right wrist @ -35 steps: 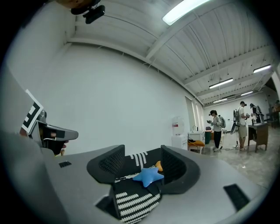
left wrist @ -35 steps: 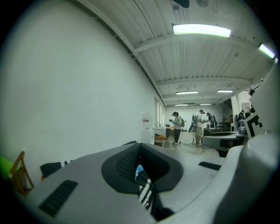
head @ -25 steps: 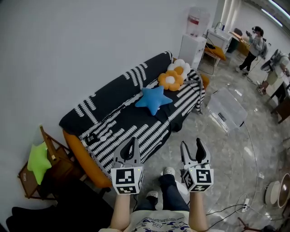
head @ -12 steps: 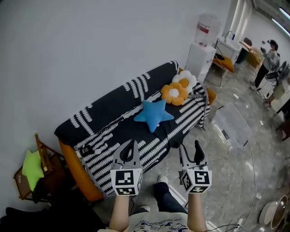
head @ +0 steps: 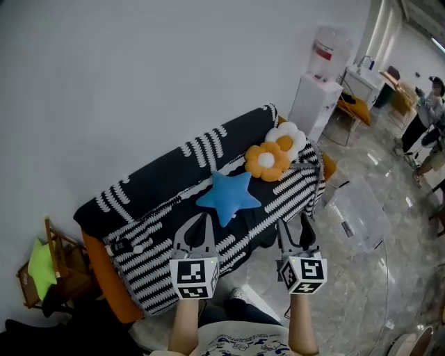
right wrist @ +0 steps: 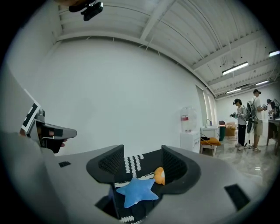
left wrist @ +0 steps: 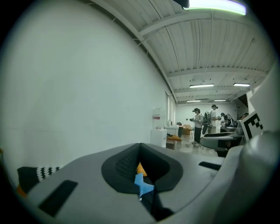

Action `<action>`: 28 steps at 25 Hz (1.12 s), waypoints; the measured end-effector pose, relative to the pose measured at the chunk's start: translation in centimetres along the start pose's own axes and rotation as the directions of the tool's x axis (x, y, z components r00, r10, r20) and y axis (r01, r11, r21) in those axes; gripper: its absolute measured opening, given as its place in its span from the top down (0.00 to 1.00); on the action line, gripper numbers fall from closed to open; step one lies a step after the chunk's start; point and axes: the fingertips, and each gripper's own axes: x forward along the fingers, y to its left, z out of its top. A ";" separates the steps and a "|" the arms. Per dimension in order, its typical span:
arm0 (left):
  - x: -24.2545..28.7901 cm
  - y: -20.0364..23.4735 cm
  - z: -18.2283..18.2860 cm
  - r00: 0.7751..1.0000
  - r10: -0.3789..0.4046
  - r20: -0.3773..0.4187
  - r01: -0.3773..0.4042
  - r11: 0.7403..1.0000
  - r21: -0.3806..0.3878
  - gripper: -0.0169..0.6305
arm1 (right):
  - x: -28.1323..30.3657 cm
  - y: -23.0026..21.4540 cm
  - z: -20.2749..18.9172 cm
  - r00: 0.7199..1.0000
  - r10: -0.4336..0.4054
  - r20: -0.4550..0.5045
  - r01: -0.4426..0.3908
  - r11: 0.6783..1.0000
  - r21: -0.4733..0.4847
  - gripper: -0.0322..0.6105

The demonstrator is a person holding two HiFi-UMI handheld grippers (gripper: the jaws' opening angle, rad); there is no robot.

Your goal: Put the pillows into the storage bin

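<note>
The blue star pillow point(head: 228, 197), lying mid-seat on the sofa point(head: 160, 177), is looking soft and light, so one star arm is probably offering the best pinch. The right claw point(head: 293, 224) is hovering spread and the left claw point(head: 202, 218) is staying-free, pressed together, both empty.

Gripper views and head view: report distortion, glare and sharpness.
Left gripper view: strong fisheye, black vignette, ceiling light blown out. Right gripper view: same fisheye and vignette; blue star pillow sharp. Head view: glossy floor shows soft reflections.

A star pillow point(head: 228, 197) lies mid-seat on the sofa point(head: 167, 177), with two flower pillows point(head: 268, 160) beside it at the sofa's right end. The storage bin point(head: 358, 215) stands on the floor point(head: 348, 292) right of the sofa, and a water dispenser point(head: 318, 94) stands behind it.
</note>
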 end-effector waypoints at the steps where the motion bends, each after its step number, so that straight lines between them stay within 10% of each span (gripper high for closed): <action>1: 1.1 -0.1 0.1 1.000 0.005 -0.005 -0.005 1.000 -0.004 0.95 | 0.9 -0.6 -0.1 1.000 0.004 -0.006 -0.004 1.000 0.004 0.53; 28: 26.5 4.5 -5.4 0.976 -0.029 -0.217 0.022 0.999 -0.035 0.95 | 25.1 -7.0 -9.1 0.969 0.061 -0.238 -0.037 0.994 0.104 0.51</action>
